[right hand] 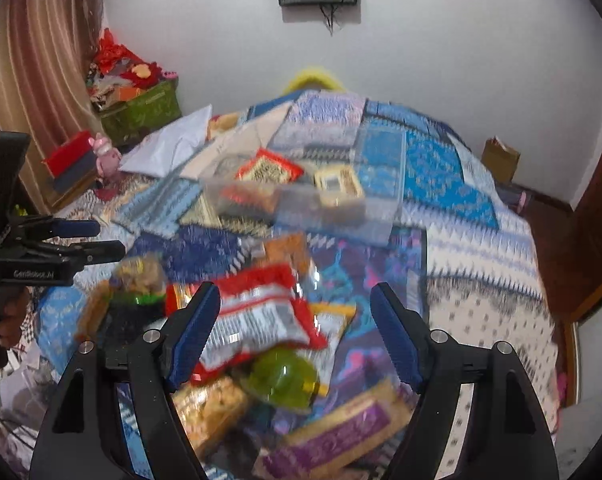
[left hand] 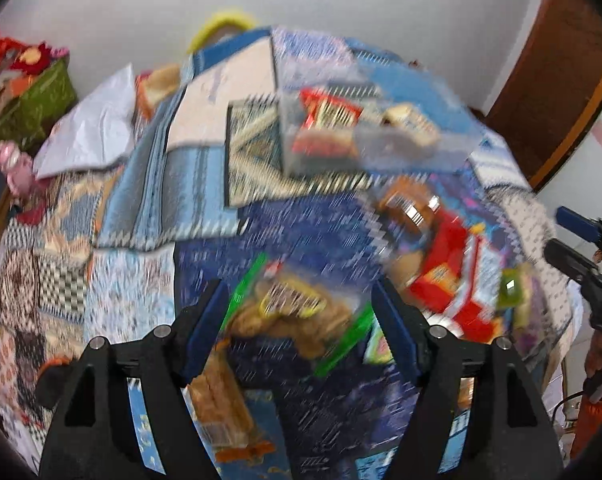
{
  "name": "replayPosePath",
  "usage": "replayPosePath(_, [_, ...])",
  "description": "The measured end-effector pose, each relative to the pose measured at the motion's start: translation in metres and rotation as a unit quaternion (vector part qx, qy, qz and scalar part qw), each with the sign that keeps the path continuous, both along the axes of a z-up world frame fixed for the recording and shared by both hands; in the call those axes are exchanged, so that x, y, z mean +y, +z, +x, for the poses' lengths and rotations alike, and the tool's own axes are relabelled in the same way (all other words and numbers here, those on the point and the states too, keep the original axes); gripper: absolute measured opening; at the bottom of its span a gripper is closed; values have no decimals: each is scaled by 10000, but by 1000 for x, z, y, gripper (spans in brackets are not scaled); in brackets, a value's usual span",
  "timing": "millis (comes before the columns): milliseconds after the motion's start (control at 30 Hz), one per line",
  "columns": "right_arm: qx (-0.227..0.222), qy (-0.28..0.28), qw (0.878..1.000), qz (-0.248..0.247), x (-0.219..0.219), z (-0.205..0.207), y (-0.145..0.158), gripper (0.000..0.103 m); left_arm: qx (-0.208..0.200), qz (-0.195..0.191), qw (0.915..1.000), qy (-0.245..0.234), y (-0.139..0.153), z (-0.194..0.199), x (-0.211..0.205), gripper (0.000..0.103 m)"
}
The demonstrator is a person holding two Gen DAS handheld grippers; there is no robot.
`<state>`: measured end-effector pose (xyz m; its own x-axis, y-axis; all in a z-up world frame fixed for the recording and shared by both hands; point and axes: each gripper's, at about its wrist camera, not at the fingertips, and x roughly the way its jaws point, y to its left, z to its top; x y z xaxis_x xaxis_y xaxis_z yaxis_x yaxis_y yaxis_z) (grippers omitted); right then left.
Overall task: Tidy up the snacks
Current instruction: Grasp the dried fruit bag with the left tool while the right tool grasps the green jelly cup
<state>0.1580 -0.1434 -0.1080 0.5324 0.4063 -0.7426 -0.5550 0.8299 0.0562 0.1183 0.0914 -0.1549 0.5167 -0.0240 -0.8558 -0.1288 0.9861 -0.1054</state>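
Both grippers open, above snack packets

- My left gripper spread wide, green-edged snack bag lying between the fingers.
- Lower right of left view: red packets piled close, crowding that side.
- Centre of frame: clear plastic box blocks the far path.
- Left half: bare patchwork quilt, free passage.
- My right gripper over the packet heap; quilt at right clear.
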Motion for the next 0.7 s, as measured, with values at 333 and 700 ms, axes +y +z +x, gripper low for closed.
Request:
replayPosePath(333, [549, -91, 9983, -174, -10, -4, -42, 75, 573, -551, 9968, 20, -53, 1, -2, 74])
replayPosePath(700, [887, 65, 9960, 31, -1, -6, -60, 63, 476, -687, 9965, 83, -60, 25, -13, 74])
